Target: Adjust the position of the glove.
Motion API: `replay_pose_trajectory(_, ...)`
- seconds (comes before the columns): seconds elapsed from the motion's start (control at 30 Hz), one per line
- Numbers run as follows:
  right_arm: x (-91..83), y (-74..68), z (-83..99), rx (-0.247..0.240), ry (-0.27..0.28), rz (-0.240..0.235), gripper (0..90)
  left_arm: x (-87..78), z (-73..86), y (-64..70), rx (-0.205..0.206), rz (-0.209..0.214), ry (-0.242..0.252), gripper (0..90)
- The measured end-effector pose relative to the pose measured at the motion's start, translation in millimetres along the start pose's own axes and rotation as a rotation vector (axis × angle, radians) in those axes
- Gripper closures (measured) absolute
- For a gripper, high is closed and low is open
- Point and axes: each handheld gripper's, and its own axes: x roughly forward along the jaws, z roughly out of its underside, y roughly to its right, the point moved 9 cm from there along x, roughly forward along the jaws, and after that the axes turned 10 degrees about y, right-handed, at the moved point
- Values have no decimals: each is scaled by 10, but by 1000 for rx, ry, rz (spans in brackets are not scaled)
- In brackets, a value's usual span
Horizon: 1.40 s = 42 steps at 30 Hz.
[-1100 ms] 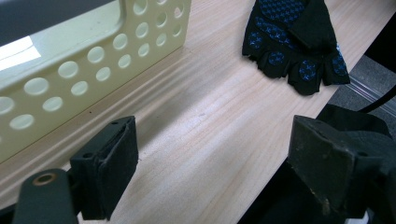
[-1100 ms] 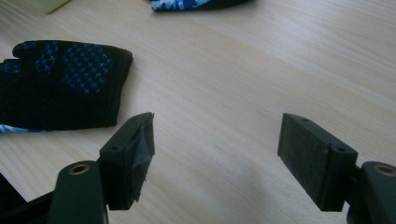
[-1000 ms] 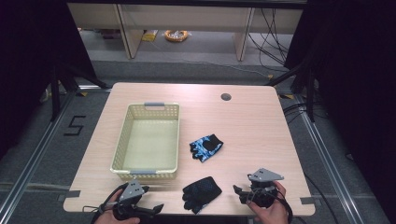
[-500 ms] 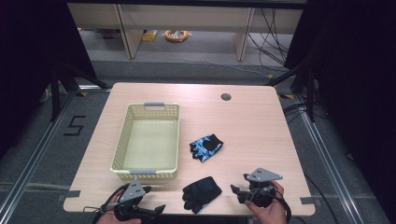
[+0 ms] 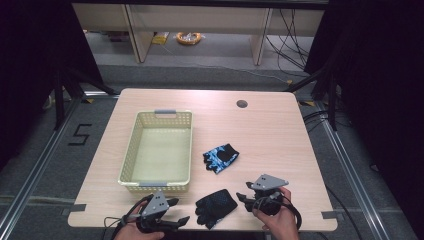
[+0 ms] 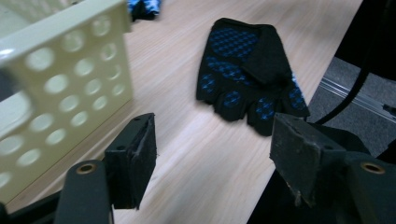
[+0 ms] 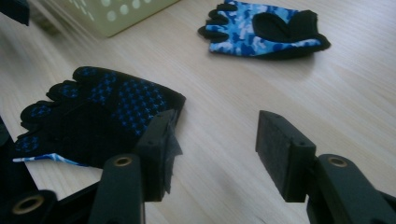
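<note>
Nothing is in the pale yellow perforated plastic basket [image 5: 156, 150] yet. The black fingerless glove with blue grip dots [image 5: 216, 206] lies flat near the table's front edge, its long axis apparently diagonal, finger stubs toward the left gripper [image 5: 167, 212]. The blue camouflage fingerless glove [image 5: 220, 157] lies beyond, beside the basket. Both the left gripper and the right gripper [image 5: 244, 198] flank the black glove with jaws spread, empty.

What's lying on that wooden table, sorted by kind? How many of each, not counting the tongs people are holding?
Fingerless gloves: 2, one black with blue grip dots and one blue camouflage-patterned with black trim.
Pale yellow perforated plastic baskets: 1, with nothing visible inside.
Total: 3 things on the table.
</note>
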Motion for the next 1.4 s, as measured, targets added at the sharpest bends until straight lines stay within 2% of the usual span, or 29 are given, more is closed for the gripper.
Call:
replay_pose_trajectory(0.03,20,-14,-10,-6,-7,-9,511,21,-18,18,30,14,-3,338)
replay_pose_trajectory(0.1,67,-38,-31,-13,-15,-27,534,59,-32,87,23,36,-18,364)
replay_pose_trajectory(0.17,122,-61,-63,-22,-14,-49,556,118,-55,149,49,57,-19,378)
replay_pose_trajectory(0.23,170,-83,-85,-28,-27,-65,567,174,-58,195,72,64,-35,393)
replay_pose_trajectory(0.27,199,-89,-99,-33,-26,-74,572,214,-67,246,51,66,-24,398)
replay_pose_trajectory(0.3,227,-99,-107,-28,-32,-79,573,242,-70,272,71,81,-36,403)
replay_pose_trajectory(0.33,255,-104,-111,-28,-35,-85,575,273,-65,312,60,79,-43,408)
replay_pose_trajectory(0.4,324,-122,-122,-27,-33,-101,582,311,-65,338,73,82,-42,417)
replay_pose_trajectory(0.43,359,-126,-131,-26,-25,-103,586,356,-46,356,93,81,-70,421)
replay_pose_trajectory(0.5,372,-133,-128,-22,-41,-112,590,376,-32,344,107,72,-81,424)
replay_pose_trajectory(0.53,418,-127,-128,-39,-47,-114,593,386,-18,333,112,62,-91,431)
replay_pose_trajectory(0.57,429,-137,-130,-28,-54,-118,594,373,-6,307,154,73,-112,433)
replay_pose_trajectory(0.63,470,-137,-134,-37,-53,-126,595,392,7,322,105,62,-101,452)
replay_pose_trajectory(0.67,488,-135,-131,-43,-56,-128,595,394,13,305,124,60,-105,458)
replay_pose_trajectory(0.7,495,-162,-125,-20,-68,-131,595,388,39,294,125,57,-125,470)
replay_pose_trajectory(0.73,499,-138,-120,-47,-87,-139,595,390,53,278,148,62,-138,486)
replay_pose_trajectory(0.77,525,-152,-124,-46,-76,-143,595,397,76,287,127,65,-146,503)
replay_pose_trajectory(0.8,547,-148,-118,-53,-75,-137,596,400,82,267,148,63,-150,517)
replay_pose_trajectory(0.83,530,-159,-100,-42,-111,-141,602,405,93,271,131,57,-147,537)
replay_pose_trajectory(0.87,530,-159,-100,-42,-111,-141,602,405,93,271,131,57,-147,559)
replay_pose_trajectory(0.9,577,-170,-89,-59,-97,-149,622,402,86,253,152,50,-147,593)
replay_pose_trajectory(0.97,584,-178,-56,-64,-128,-161,654,405,88,245,165,52,-154,658)
replay_pose_trajectory(1.0,604,-187,-38,-51,-130,-158,668,410,86,240,179,59,-153,682)
replay_pose_trajectory(1.03,621,-189,-31,-53,-125,-168,686,417,88,254,158,59,-151,706)
replay_pose_trajectory(1.1,594,-192,-19,-33,-143,-183,706,412,84,245,178,52,-158,751)
replay_pose_trajectory(1.13,611,-190,-20,-15,-125,-182,727,411,85,240,187,50,-163,768)
replay_pose_trajectory(1.23,589,-183,-5,23,-124,-196,843,415,81,252,186,54,-153,799)
replay_pose_trajectory(1.37,546,-167,12,30,-140,-197,869,412,66,231,193,51,-150,825)
replay_pose_trajectory(1.4,553,-181,-3,45,-117,-193,870,401,64,200,212,43,-163,828)
